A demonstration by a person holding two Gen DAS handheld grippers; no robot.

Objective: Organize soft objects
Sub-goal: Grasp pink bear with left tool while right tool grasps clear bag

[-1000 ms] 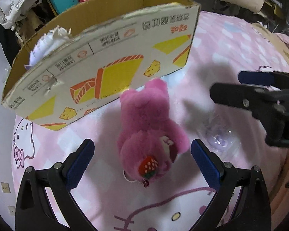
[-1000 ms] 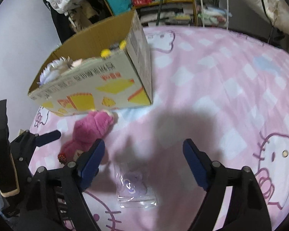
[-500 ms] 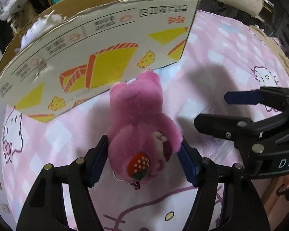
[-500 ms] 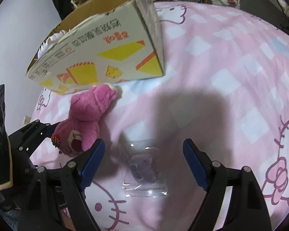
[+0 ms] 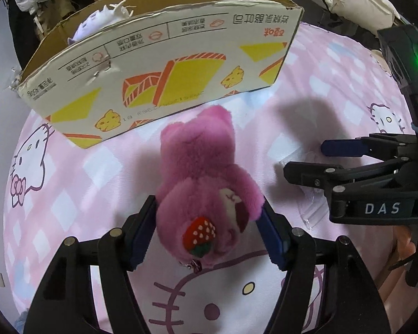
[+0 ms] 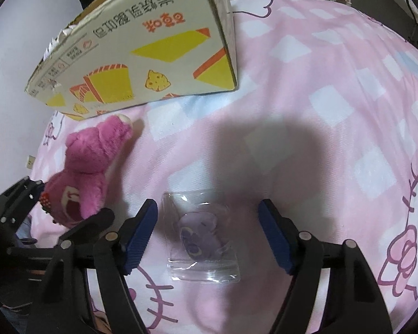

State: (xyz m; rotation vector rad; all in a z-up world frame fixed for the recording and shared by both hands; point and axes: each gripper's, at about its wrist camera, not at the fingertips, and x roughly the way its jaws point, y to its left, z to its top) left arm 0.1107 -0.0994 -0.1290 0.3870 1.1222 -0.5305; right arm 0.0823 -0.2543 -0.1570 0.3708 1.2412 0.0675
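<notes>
In the left wrist view, the pink plush bear with a red strawberry tag point(image 5: 206, 192) is pinched at its lower body by the jaws of the left gripper point(image 5: 209, 231), presumably for transfer into the open printed cardboard box point(image 5: 164, 78) just beyond it on the pink Hello Kitty bedspread point(image 5: 69, 194); "DAS" is legible on the right gripper point(image 5: 320, 158). In the right wrist view, the right gripper's jaws are spread either side of a clear plastic bag holding a small purple soft toy point(image 6: 202, 235) on the bed, evidently in readiness for grasping; the inverted Chinese box print is not reliably readable.

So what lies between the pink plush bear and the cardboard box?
Nothing but bare pink bedsheet: in the left wrist view the pink plush bear has its head just short of the cardboard box.
</notes>
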